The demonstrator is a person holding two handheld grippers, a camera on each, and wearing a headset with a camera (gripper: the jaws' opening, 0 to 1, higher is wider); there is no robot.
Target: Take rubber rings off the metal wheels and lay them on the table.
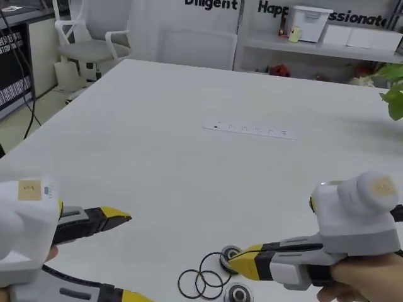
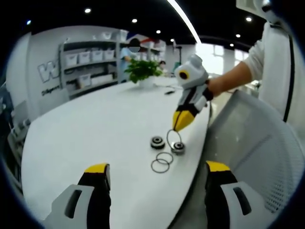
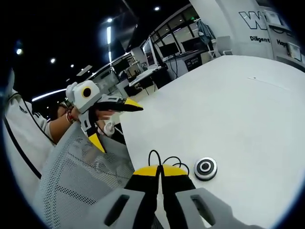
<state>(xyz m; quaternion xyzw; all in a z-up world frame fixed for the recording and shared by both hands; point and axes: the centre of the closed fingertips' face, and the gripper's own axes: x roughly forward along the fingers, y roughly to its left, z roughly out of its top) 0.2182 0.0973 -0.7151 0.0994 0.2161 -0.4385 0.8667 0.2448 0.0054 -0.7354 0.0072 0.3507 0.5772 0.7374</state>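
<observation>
Tightly between right fingers (image 3: 145,177): rubber ring (image 3: 151,154)

Yellow-tipped black jaws pressed together, the right gripper (image 3: 162,172) pinches a thin black rubber ring (image 3: 150,155) just left of a round metal wheel (image 3: 206,168) with a dark outer band and a silver centre. The wheel lies flat on a broad white table (image 3: 228,105). The ring's loops arc up past the jaw tips, apart from the wheel. Well to the wheel's upper left, beyond the table's edge, a person's hand (image 3: 101,116) holds the white-bodied left gripper (image 3: 121,128), its jaws spread wide. A grey mesh chair back (image 3: 71,181) stands left of the wheel, and office desks with dark monitors (image 3: 167,50) line the room far behind it.
</observation>
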